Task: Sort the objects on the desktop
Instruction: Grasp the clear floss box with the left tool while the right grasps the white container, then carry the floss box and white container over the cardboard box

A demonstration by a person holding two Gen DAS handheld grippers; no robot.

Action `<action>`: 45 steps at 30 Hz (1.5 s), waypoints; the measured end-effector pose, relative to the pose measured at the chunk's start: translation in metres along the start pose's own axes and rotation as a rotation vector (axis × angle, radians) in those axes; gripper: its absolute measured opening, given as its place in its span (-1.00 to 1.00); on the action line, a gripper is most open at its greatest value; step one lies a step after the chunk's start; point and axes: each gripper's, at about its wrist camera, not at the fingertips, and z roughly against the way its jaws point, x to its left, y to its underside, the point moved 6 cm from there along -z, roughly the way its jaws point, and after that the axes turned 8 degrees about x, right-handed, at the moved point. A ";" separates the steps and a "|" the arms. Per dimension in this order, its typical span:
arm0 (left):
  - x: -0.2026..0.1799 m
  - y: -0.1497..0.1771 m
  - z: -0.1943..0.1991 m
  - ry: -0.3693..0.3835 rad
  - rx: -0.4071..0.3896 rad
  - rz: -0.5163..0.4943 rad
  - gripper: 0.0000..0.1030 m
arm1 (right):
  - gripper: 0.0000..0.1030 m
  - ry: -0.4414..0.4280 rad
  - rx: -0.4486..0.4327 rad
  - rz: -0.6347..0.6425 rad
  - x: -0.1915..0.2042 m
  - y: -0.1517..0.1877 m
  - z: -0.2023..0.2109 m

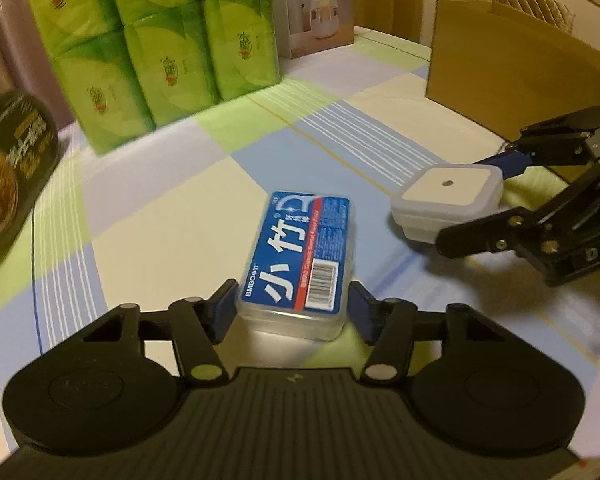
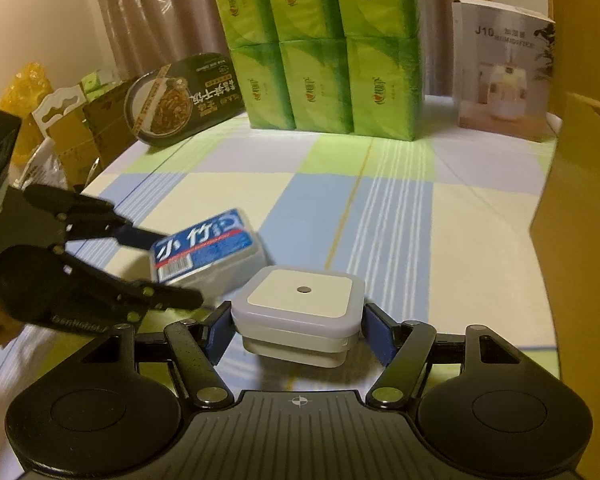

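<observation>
Gripping one box (image 1: 298, 264), one night-light (image 2: 298, 312).

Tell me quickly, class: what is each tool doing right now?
Left tool: closed on the blue-labelled box.
Right tool: closed on the white square device.

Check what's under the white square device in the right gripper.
The white square device sits between the right gripper fingers. Below it only the checked tablecloth shows. The device's underside is hidden, and whether it touches the cloth cannot be told.
</observation>
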 end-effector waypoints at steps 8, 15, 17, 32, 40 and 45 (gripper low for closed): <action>-0.065 0.036 0.031 0.024 0.113 0.102 0.02 | 0.27 0.001 0.013 -0.011 0.007 0.045 0.049; -0.131 0.070 0.068 0.054 0.134 0.162 0.02 | 0.27 0.030 0.034 0.005 0.015 0.103 0.097; -0.144 0.078 0.072 0.076 0.134 0.215 0.02 | 0.27 0.040 0.040 0.011 0.017 0.120 0.107; -0.187 0.089 0.089 -0.008 0.013 0.212 0.32 | 0.60 0.105 0.035 0.025 0.022 0.160 0.134; -0.186 0.082 0.076 0.025 0.010 0.181 0.33 | 0.60 0.143 0.041 0.086 0.028 0.163 0.121; -0.188 0.082 0.071 0.007 0.007 0.144 0.30 | 0.37 0.154 0.020 0.107 0.029 0.163 0.117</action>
